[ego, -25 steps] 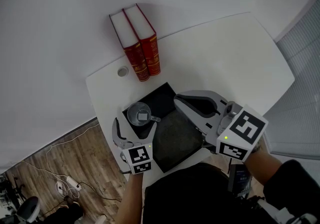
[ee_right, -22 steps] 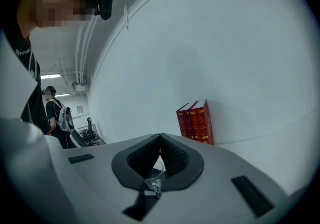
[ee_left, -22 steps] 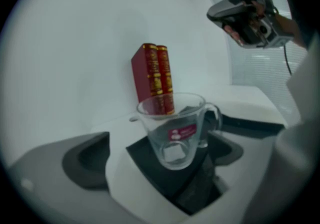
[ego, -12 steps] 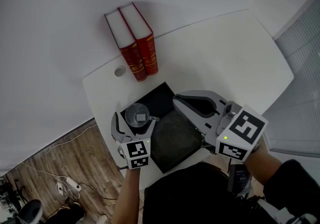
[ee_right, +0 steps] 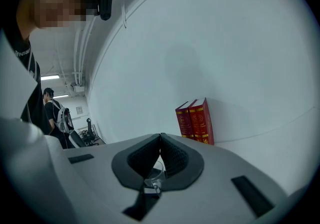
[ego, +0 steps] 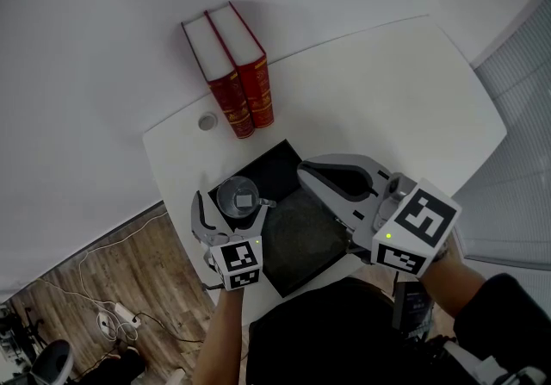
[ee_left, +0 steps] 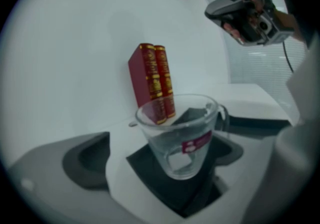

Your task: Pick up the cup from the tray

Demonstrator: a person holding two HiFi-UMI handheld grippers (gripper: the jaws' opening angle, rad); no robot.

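Note:
A clear glass cup [ego: 238, 197] with a handle and a small label stands upright at the near-left corner of the black tray [ego: 303, 237]. My left gripper [ego: 231, 207] is open and its two jaws reach along either side of the cup. In the left gripper view the cup [ee_left: 179, 135] sits between the jaws, close to the right one, with a gap to the left one. My right gripper [ego: 303, 170] hovers over the tray's right part, shut with nothing in it. In the right gripper view its jaws [ee_right: 161, 137] meet at the tips.
Two red books [ego: 231, 69] stand upright at the back of the white table [ego: 387, 99], against the wall. A small round cap [ego: 207, 122] lies beside them. The table's left edge drops to a wooden floor with cables [ego: 103, 306].
My left gripper has moved slightly forward, so that its jaws reach further along the cup's sides. The right gripper has stayed where it was.

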